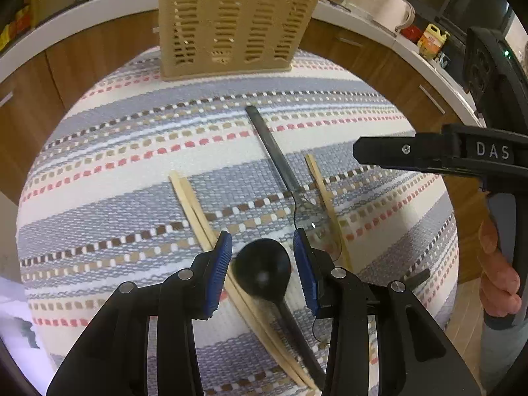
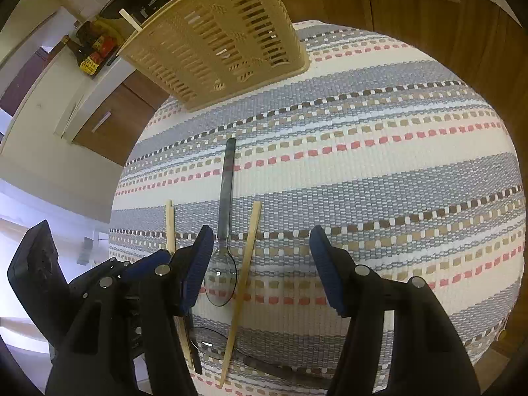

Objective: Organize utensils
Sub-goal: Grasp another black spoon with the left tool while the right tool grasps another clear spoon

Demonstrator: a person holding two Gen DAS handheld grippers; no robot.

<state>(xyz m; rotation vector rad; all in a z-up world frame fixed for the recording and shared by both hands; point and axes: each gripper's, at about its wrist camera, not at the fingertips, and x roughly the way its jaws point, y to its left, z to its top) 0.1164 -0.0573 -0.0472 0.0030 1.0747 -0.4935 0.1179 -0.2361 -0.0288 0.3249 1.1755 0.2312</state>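
Utensils: a black ladle, a metal spoon, a pair of wooden chopsticks and a single wooden chopstick lie loose on the striped cloth that covers the desk.
Holder: a beige slotted utensil basket stands at the far edge of the cloth, well apart from the loose pieces; a stick pokes out of its top in the right wrist view.
Left gripper: it points steeply down; its blue-padded fingers stand open on either side of the ladle's bowl, with a gap on each side, so nothing is gripped.
Ladle: its bowl lies between the left fingers, and its handle runs back under the gripper; the pair of chopsticks runs just beside it on its left side.
Right gripper: it also points down; its fingers are spread wide apart and hold nothing.
Spoon: its bowl lies close to the inner side of the right gripper's left finger, and its dark handle points away toward the basket.
Single chopstick: it lies between the right fingers, just beside the spoon, slanted.
Second spoon bowl: partly visible low in the right wrist view, under the single chopstick.
Hand: seen at the edge of the left wrist view, wrapped around the right gripper's handle.
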